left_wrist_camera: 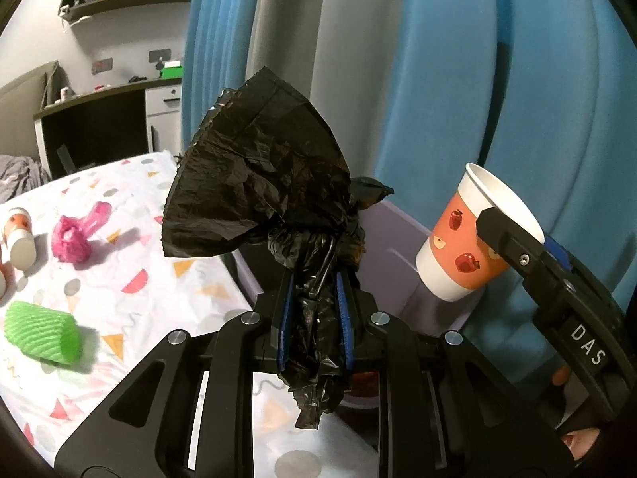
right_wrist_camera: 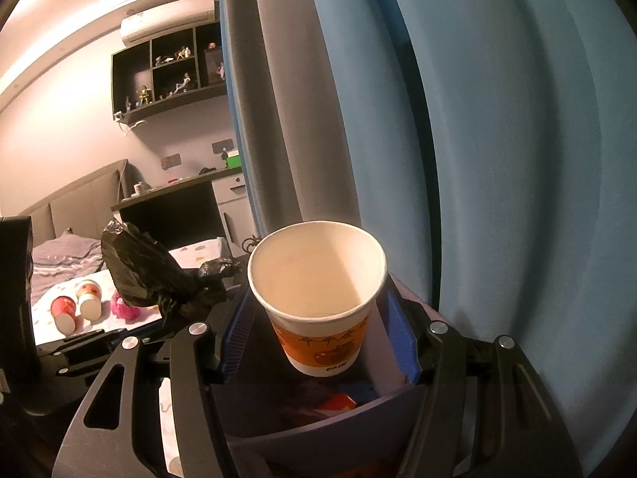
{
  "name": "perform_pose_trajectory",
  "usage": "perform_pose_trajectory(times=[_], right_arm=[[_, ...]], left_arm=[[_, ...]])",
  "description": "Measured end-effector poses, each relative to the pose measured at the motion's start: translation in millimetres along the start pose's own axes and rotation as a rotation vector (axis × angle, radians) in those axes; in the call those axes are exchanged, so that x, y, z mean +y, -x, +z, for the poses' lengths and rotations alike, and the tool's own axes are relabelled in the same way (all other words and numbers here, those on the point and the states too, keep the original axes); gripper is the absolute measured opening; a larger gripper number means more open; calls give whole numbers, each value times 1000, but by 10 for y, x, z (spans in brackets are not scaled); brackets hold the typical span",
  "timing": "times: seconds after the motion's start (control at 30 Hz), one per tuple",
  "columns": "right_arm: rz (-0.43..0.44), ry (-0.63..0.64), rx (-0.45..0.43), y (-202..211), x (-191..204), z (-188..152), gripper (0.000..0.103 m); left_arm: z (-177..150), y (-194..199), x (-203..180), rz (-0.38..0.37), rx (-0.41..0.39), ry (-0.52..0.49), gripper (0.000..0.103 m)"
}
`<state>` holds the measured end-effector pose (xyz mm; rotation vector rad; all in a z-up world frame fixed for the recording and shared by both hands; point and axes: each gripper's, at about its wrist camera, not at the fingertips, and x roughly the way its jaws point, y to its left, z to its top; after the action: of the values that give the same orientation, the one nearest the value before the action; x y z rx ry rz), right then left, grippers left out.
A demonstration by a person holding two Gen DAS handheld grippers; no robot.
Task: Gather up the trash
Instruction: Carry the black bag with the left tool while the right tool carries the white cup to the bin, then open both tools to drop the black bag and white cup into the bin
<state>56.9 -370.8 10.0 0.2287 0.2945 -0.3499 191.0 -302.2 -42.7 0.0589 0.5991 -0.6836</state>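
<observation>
Trash sits in both of your tongs. Your left tongs (left_wrist_camera: 312, 310) are clamped on a crumpled black bag (left_wrist_camera: 258, 183); its bunched neck is pinched between the blue pads (left_wrist_camera: 345, 314), the loose top fans up above them and a tail hangs below. Your right tongs (right_wrist_camera: 318, 332) grip a paper cup (right_wrist_camera: 318, 279) by its orange printed side, mouth up and tilted a little, with 1 blue pad on each side. The cup hangs over a purple bin (right_wrist_camera: 382, 342), which stands against blue curtains (right_wrist_camera: 497, 159); something red lies inside the bin. From the left view the bag is just beside the cup, at the bin's near edge. More trash lies on the bench (left_wrist_camera: 131, 279), which has a patterned cover: a green foam net sleeve (left_wrist_camera: 42, 332), a pink bag (left_wrist_camera: 77, 235) and 2 cups (right_wrist_camera: 75, 304) lying on their sides, all well apart from the bin.
</observation>
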Motion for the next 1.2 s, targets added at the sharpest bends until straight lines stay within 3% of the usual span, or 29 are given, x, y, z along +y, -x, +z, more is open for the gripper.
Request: perform_pose_trajectory(times=[0.57, 1.2], right_arm=[[-12, 8, 48, -214, 31, -62, 60], [-27, 2, 65, -246, -16, -71, 62]], left_arm=[[-23, -300, -15, -42, 67, 4, 20], [14, -380, 39, -56, 87, 7, 24]])
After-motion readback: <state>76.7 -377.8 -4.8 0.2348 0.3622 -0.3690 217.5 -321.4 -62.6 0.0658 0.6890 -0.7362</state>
